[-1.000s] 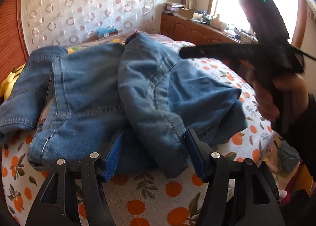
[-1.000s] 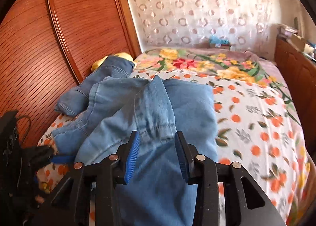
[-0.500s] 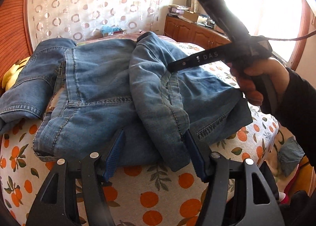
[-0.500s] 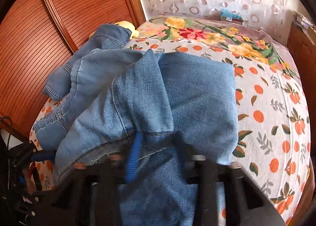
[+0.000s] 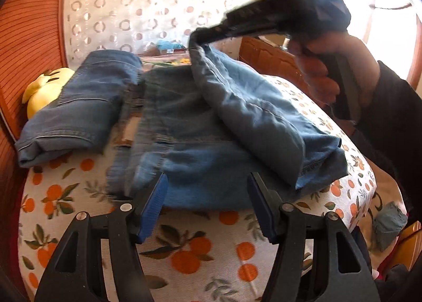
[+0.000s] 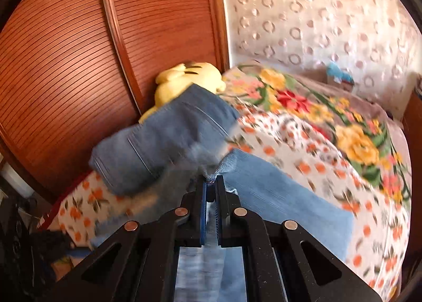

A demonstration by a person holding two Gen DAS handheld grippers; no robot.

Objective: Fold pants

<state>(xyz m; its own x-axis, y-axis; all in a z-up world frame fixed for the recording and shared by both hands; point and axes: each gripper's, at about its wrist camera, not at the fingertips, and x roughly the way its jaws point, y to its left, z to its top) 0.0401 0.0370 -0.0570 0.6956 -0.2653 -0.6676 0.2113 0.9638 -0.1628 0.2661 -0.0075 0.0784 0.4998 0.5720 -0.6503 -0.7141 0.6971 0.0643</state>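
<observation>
Item: pants (image 5: pixel 190 128), blue denim, spread on a bed (image 5: pixel 184 257) with an orange-print cover.

Change noted: a second ago the right gripper (image 6: pixel 210 183) stood with its jaws apart over the top denim layer; they have just been closing, and are now together, clamped on a hem edge of the pants. In the left wrist view that edge is raised off the heap, with the cloth hanging in a slope from the pinch — the layer that lay bunched across the middle before. Judged meaning: the grasp is made, and the lifted layer is ready to be carried over for a fold.

Left gripper (image 5: pixel 207 205): jaws apart, at the near edge of the pants, nothing between them; whether the pads touch cloth cannot be told.

Edges and room: one leg end (image 5: pixel 76 109) lies near the wooden wardrobe (image 6: pixel 87 51), beside a yellow plush toy (image 5: pixel 44 91). The near hem sits close to the bed's corner — little margin there. Open bed lies beyond, toward the floral blanket (image 6: pixel 329 117).
</observation>
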